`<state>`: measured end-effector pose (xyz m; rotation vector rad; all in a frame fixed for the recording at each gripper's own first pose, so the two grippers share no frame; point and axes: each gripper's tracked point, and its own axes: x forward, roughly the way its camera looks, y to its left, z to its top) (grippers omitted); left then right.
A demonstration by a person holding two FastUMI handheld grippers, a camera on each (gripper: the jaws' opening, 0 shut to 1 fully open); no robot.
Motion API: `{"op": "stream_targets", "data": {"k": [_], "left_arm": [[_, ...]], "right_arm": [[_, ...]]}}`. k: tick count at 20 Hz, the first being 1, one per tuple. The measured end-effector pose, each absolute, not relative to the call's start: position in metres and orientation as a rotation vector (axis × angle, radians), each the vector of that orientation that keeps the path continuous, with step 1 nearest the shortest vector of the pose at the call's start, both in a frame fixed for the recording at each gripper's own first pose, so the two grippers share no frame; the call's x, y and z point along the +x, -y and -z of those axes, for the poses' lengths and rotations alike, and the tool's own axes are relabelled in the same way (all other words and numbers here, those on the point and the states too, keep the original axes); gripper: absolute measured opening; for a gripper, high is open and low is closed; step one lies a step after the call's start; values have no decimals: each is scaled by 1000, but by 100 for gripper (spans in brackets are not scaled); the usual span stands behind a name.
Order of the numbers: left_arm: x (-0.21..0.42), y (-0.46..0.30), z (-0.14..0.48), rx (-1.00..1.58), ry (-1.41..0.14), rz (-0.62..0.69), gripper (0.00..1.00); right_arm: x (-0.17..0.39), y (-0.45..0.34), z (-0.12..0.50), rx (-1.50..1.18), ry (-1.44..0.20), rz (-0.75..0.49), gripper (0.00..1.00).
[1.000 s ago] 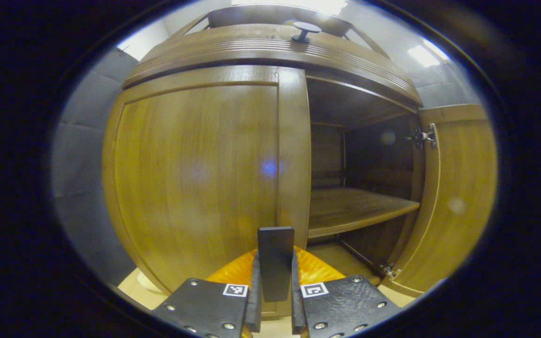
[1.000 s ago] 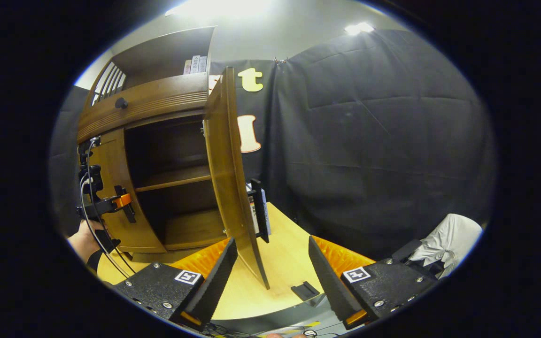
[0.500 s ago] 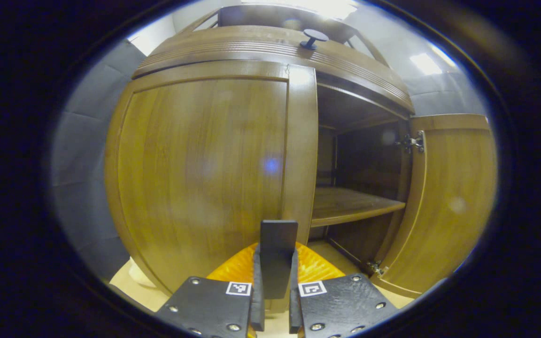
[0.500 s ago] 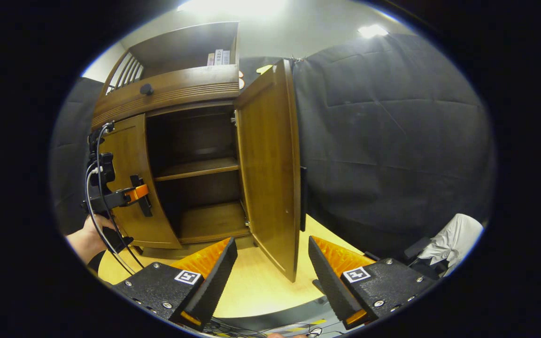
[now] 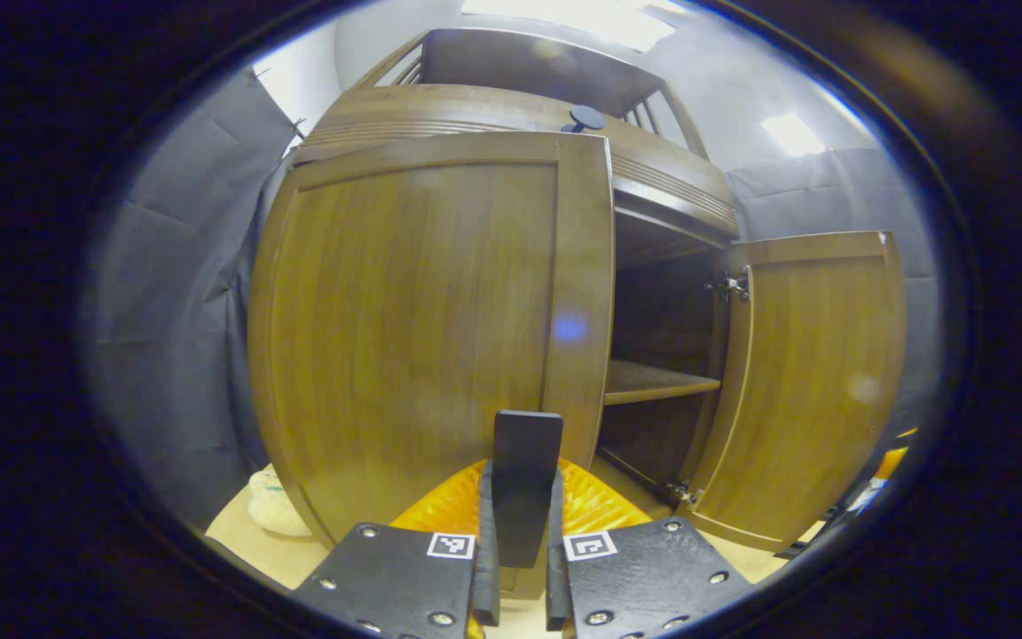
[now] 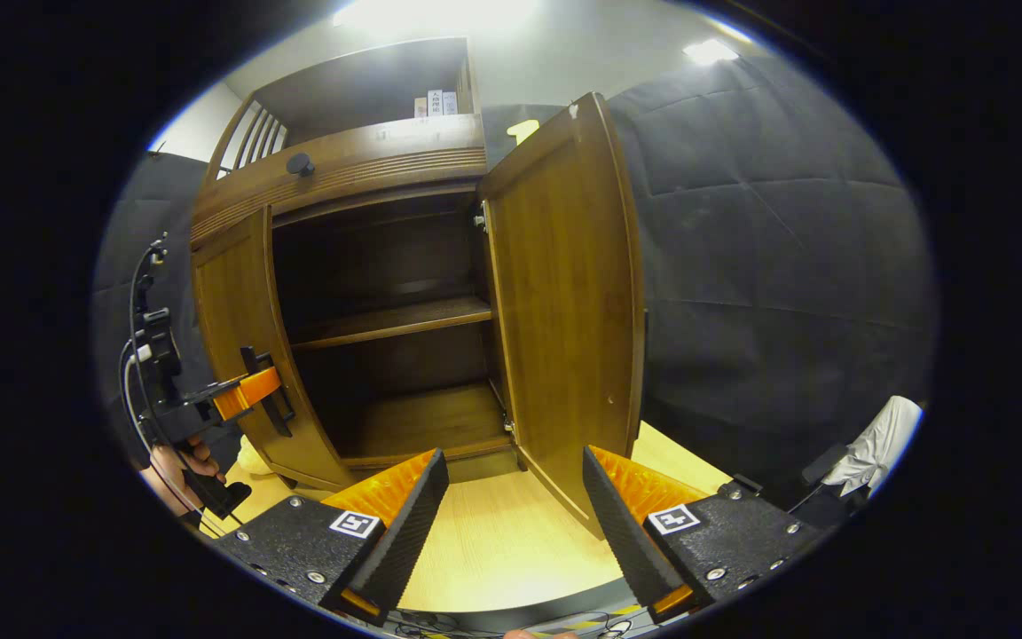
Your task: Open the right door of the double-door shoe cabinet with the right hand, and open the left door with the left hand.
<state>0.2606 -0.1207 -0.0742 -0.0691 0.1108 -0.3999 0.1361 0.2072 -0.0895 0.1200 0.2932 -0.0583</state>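
Right door: swung wide, frame centre; right gripper fingers spread, empty. Left door: barely ajar, centre-left; left gripper fingers clamp its black handle. Roughly half done.

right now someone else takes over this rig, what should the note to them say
Left tool: shut on the black slab handle of the brown wooden left door, which has begun to swing out.
Right tool: open, holding nothing, clear of the cabinet.
Done: brown wooden right door stands wide open; wooden shelf inside looks bare.
Left: swing the left door fully open, then release.
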Motion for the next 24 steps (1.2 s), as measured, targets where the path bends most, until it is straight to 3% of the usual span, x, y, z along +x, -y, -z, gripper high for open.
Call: {"op": "stream_targets", "data": {"k": [1,3,11,18,21,23,24], "left_arm": [[255,116,74,-66,-113,401,29],[245,110,72,-63,-117,403,15],[207,69,67,-83,-116,379,15],[178,26,65,-94,-98,342,28],[167,8,59,-66,-95,319,14],[166,-1,61,-43,-92,303,17],[161,-10,62,-45,-94,291,11]], "right_arm": [[139,-210,91,128,-296,49,94],[144,-220,94,144,-304,30,94],[157,-249,101,128,-329,-45,92],[163,-272,108,118,-349,-95,94],[168,-287,111,118,-355,-124,94],[170,-299,114,118,-360,-149,94],[171,-305,114,119,-363,-162,92]]}}
